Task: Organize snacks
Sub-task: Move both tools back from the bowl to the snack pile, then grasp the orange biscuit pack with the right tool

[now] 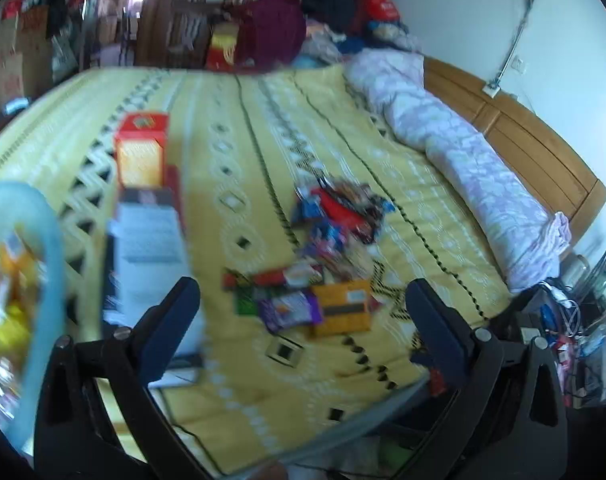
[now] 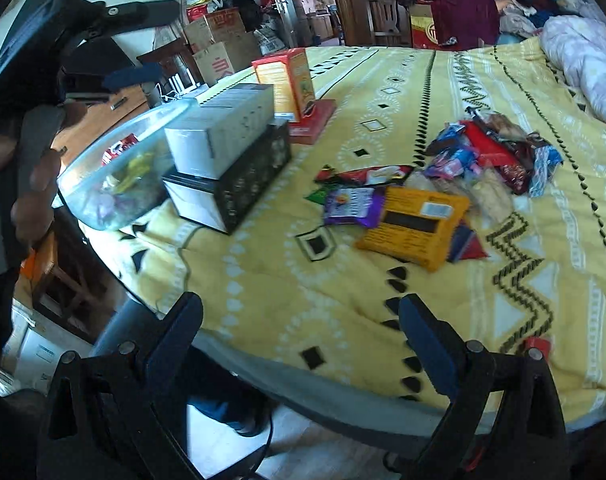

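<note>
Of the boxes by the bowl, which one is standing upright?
The orange box, at the far end of the row, stands on end on a flat red box. The white box lies lengthwise atop the black patterned box.

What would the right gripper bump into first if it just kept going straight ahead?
Probably the yellow bedspread itself; the right gripper, open and empty, points down at bare cloth short of the orange packet. Depth is uncertain.

Snacks loose on the bed, some already in the bowl

An orange packet (image 2: 413, 226) lies flat beside a purple packet (image 2: 353, 206) on the yellow bedspread, with a jumbled heap of small wrappers (image 2: 495, 152) just beyond. A clear bowl (image 2: 119, 168) at the bed's edge holds more wrapped snacks
</note>
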Motion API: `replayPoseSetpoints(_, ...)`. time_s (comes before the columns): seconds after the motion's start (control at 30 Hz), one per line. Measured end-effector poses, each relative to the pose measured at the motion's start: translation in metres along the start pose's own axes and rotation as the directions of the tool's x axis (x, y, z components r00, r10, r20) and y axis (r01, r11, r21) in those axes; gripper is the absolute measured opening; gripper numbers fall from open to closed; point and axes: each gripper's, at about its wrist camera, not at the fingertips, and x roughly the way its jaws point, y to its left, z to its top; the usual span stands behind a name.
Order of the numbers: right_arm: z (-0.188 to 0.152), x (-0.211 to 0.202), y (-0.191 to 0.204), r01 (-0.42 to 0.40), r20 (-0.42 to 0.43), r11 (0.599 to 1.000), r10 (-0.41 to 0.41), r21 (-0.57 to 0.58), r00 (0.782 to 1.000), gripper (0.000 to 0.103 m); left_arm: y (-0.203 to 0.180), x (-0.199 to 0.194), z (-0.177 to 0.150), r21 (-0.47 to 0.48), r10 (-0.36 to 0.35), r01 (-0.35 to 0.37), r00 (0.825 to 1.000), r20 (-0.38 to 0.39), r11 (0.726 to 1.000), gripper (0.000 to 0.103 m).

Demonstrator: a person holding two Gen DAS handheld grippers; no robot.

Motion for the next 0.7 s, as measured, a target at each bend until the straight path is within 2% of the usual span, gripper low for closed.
replayPoseSetpoints(0.13,0.013,0.018,-0.008,0.098,-0.016,0.978,-0.103,-0.186,0.995,0.1,-0.005,0.007,-0.005,-0.008,0.019,-0.019,1.0,-0.022,1.0,0.103)
replayPoseSetpoints(0.23,0.029,0.049,-0.022,0.156,-0.048,0.9,-0.192,-0.407,0.98,0.1,-0.004,0.003,-0.001,-0.006,0.049,-0.049,0.999,-0.021,0.999,0.103)
replayPoseSetpoints(0.33,0.042,0.074,-0.027,0.159,-0.075,0.803,-0.245,-0.574,0.967,0.1,-0.009,0.001,-0.001,-0.012,0.067,-0.067,0.998,-0.014,0.998,0.103)
replayPoseSetpoints(0.4,0.05,0.088,-0.029,0.117,-0.113,0.744,-0.251,-0.658,0.961,0.103,-0.011,0.004,0.001,-0.012,0.074,-0.074,0.997,-0.015,0.997,0.103)
replayPoseSetpoints(0.47,0.057,0.113,-0.037,0.081,-0.184,0.71,-0.289,-0.699,0.94,0.103,-0.013,0.007,0.003,-0.003,0.082,-0.083,0.996,-0.023,0.997,0.103)
replayPoseSetpoints(0.53,0.062,0.129,-0.047,0.072,-0.214,0.718,-0.3,-0.692,0.93,0.103,-0.014,0.012,0.004,0.007,0.088,-0.087,0.996,-0.034,0.996,0.103)
replayPoseSetpoints(0.57,0.065,0.137,-0.052,0.051,-0.244,0.744,-0.283,-0.666,0.928,0.102,-0.015,0.013,0.004,0.012,0.088,-0.088,0.995,-0.037,0.996,0.103)
replayPoseSetpoints(0.6,0.067,0.141,-0.056,0.023,-0.27,0.775,-0.248,-0.632,0.93,0.092,-0.017,0.014,0.005,0.018,0.086,-0.086,0.995,-0.041,0.996,0.103)
replayPoseSetpoints(0.63,0.069,0.141,-0.057,-0.016,-0.286,0.803,-0.193,-0.595,0.939,0.077,-0.019,0.015,0.005,0.02,0.084,-0.083,0.996,-0.043,0.996,0.103)
replayPoseSetpoints(0.67,0.069,0.137,-0.058,-0.04,-0.285,0.831,-0.145,-0.555,0.947,0.077,-0.019,0.015,0.005,0.022,0.078,-0.078,0.996,-0.045,0.997,0.103)
replayPoseSetpoints(0.7,0.068,0.131,-0.057,-0.024,-0.257,0.838,-0.14,-0.546,0.956,0.076,-0.019,0.017,0.006,0.022,0.076,-0.075,0.996,-0.045,0.997,0.103)
